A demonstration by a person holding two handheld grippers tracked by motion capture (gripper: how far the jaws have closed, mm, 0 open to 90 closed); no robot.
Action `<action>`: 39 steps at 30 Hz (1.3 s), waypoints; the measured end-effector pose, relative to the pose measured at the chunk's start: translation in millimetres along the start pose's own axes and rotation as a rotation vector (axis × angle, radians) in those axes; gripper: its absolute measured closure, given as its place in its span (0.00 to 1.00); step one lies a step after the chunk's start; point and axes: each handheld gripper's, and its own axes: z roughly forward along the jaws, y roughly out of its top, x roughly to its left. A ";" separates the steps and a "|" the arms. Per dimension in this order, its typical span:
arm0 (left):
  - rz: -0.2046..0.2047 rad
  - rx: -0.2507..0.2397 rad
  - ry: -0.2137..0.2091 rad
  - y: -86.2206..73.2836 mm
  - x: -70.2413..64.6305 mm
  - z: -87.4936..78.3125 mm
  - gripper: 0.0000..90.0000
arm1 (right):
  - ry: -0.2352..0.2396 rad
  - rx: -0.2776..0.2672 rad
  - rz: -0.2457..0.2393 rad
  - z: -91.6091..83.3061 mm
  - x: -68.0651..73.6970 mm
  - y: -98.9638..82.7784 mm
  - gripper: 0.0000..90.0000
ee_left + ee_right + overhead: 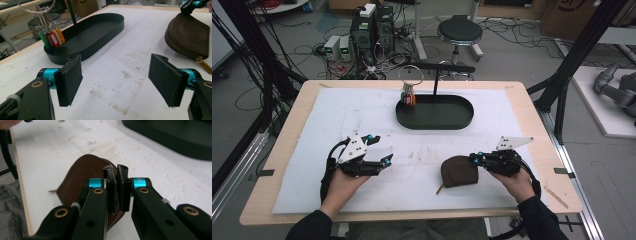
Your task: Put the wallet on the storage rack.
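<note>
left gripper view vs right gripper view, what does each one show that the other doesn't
The left gripper view alone gives the metal key ring with coloured plastic tags standing at the tray's end, and the left gripper with fingers wide apart over bare mat. The right gripper view alone gives the right gripper with fingers pressed onto the pouch's edge. Both include the brown leather zip pouch and the black oval tray.

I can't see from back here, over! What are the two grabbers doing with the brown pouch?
Left gripper open, hanging over bare mat. Right gripper shut on the edge of the brown pouch. Black tray with key ring farther back, nothing in the way.
</note>
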 end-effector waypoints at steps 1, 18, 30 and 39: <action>-0.001 -0.004 -0.007 0.8 -1.1 1.3 0.30 | -0.008 -0.010 -0.017 -0.6 2.0 1.5 0.98; -0.023 -0.015 -0.232 17.6 -22.9 48.9 0.30 | -0.017 -0.133 -0.152 2.5 23.4 23.1 0.99; -0.053 0.042 -0.379 26.9 -42.8 105.7 0.30 | 0.034 -0.123 -0.187 0.9 28.7 24.1 0.99; -0.135 0.062 -0.471 18.5 -38.9 122.7 0.31 | 0.061 -0.128 -0.201 -1.4 29.6 23.9 0.98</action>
